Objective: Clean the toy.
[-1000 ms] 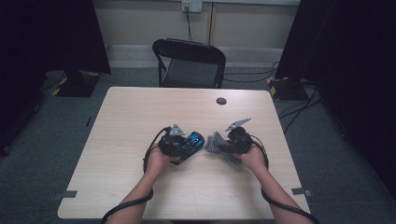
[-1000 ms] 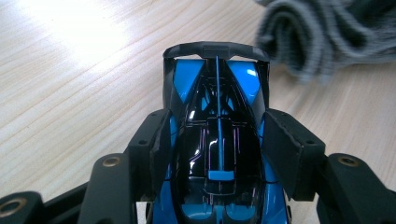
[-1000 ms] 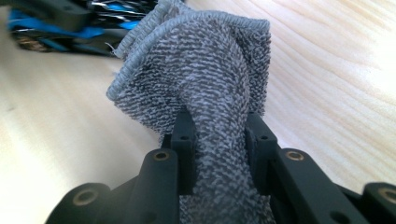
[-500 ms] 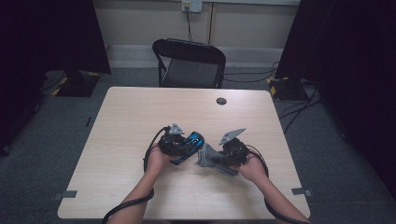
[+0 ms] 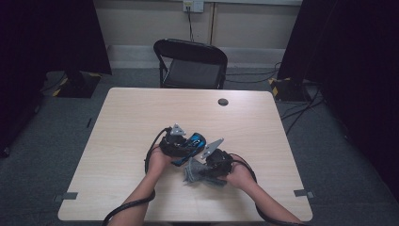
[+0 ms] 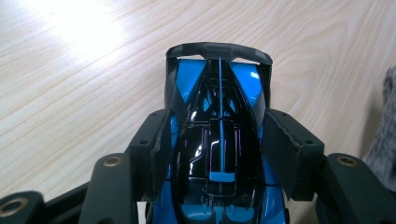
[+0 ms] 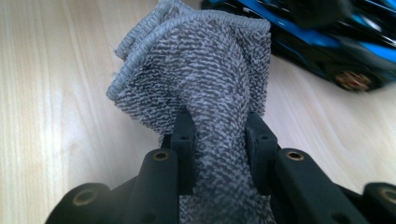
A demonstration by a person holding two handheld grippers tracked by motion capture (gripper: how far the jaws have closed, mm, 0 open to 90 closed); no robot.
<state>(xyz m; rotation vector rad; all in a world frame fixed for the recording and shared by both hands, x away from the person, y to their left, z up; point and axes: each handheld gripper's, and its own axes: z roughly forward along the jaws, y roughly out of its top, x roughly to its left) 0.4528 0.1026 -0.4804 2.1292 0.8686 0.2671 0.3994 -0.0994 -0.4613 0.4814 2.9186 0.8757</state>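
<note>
A blue and black toy car (image 6: pixel 218 140) sits between the jaws of my left gripper (image 6: pixel 218 144), whose pads press on both its sides. From above, the toy car (image 5: pixel 194 141) pokes out to the right of the left gripper (image 5: pixel 183 147) near the table's middle. My right gripper (image 7: pixel 219 135) is shut on a bunched grey cloth (image 7: pixel 205 70), which stands up between its jaws. In the high view the grey cloth (image 5: pixel 193 172) hangs just below and right of the car, in the right gripper (image 5: pixel 200 172). The car's side (image 7: pixel 327 51) lies just beyond the cloth.
The light wooden table (image 5: pixel 122 122) has a small dark round disc (image 5: pixel 223 101) near its far edge. A black folding chair (image 5: pixel 190 63) stands behind the table. Cables trail from both grippers past the table's near edge.
My right hand has carried the grey cloth toward the near edge and slightly left, ending below the car. The left hand and the car have stayed put.
</note>
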